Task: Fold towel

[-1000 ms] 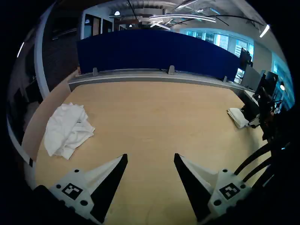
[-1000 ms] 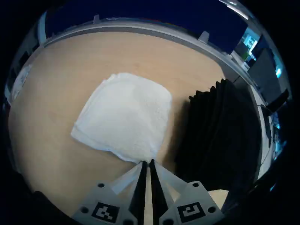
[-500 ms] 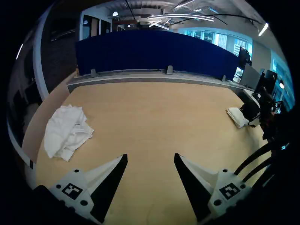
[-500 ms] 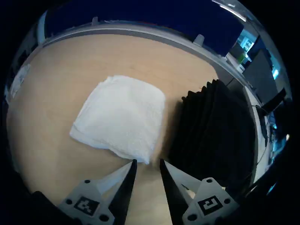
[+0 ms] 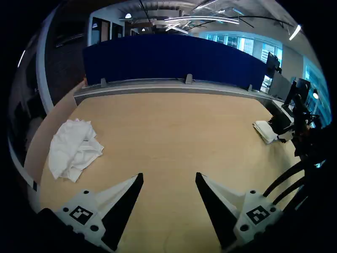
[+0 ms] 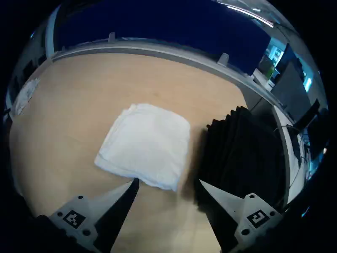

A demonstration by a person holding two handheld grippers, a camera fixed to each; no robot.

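Fingers of the left claw (image 5: pixel 168 175) stand spread wide in the left gripper view, released and holding nothing, above bare tabletop (image 5: pixel 177 126). Ahead of that claw and off to its left lies a crumpled towel (image 5: pixel 71 147), a loose white heap near the tabletop's edge, well apart from the fingertips. Far off to the claw's right sits a folded towel (image 5: pixel 264 130), small and flat. Straight ahead, beyond both, a blue partition (image 5: pixel 168 59) closes the far side.

In the right gripper view we see the right claw (image 6: pixel 167 182) likewise released, its jaws wide. The folded towel (image 6: pixel 145 145) lies just ahead of the tips, and its near corner reaches between them; whether a tip brushes it we cannot tell. To this claw's right, just beside the towel, stands a black pleated object (image 6: pixel 242 156) that we cannot identify. Far to the left, the crumpled towel (image 6: pixel 25 90) shows as a pale scrap.

We judge the folded one finished and the heap next. It looks like light, soft, limp terry that will sag and drag rather than slide. We would hunt out two corners along one hem, pinch each, and lift to shake it flat before folding.
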